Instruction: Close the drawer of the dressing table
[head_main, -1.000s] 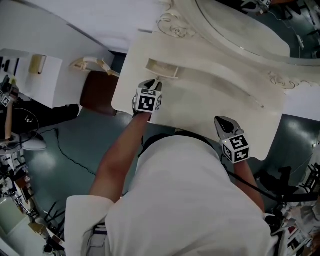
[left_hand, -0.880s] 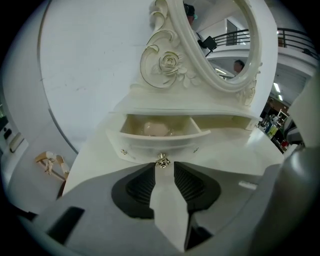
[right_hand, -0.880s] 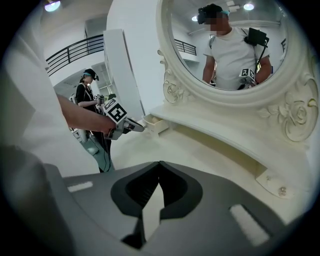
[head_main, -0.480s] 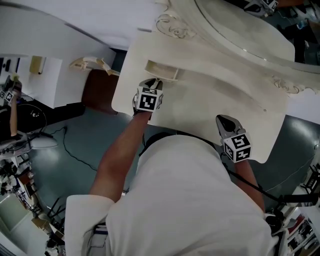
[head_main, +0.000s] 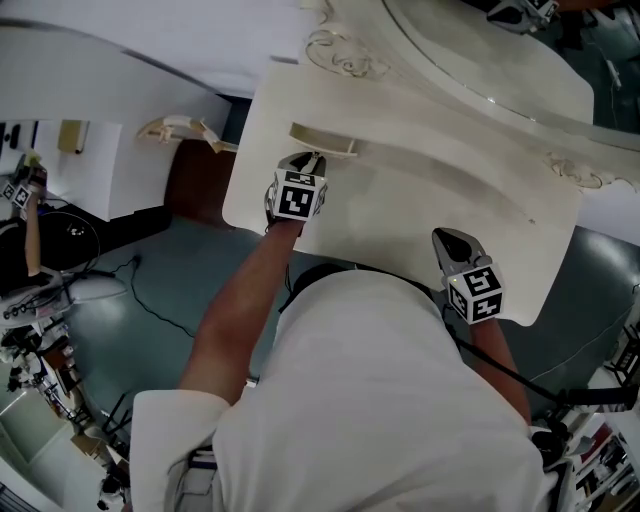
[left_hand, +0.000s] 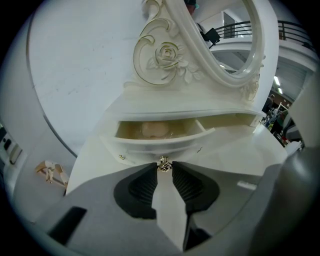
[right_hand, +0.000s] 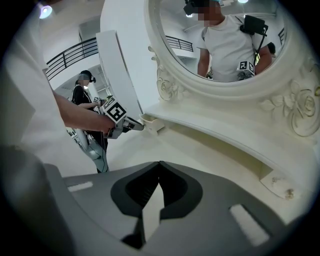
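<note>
The cream dressing table (head_main: 400, 215) fills the head view, its small left drawer (head_main: 322, 141) standing partly out. In the left gripper view the drawer (left_hand: 160, 142) shows a pale interior with something round inside. Its small metal knob (left_hand: 163, 164) sits between the tips of my left gripper (left_hand: 163, 168), whose jaws are closing and touch it on both sides. The right gripper view picks out that left gripper (right_hand: 131, 125) at the drawer front. My right gripper (head_main: 450, 243) hangs over the table's near right part, shut (right_hand: 160, 164) with nothing in it.
An oval mirror (head_main: 480, 50) in a carved frame rises behind the tabletop. A second small drawer (right_hand: 277, 182) sits under the right shelf. A brown stool (head_main: 195, 185) and a white cabinet (head_main: 60, 150) stand left of the table. A person (right_hand: 86, 97) stands in the background.
</note>
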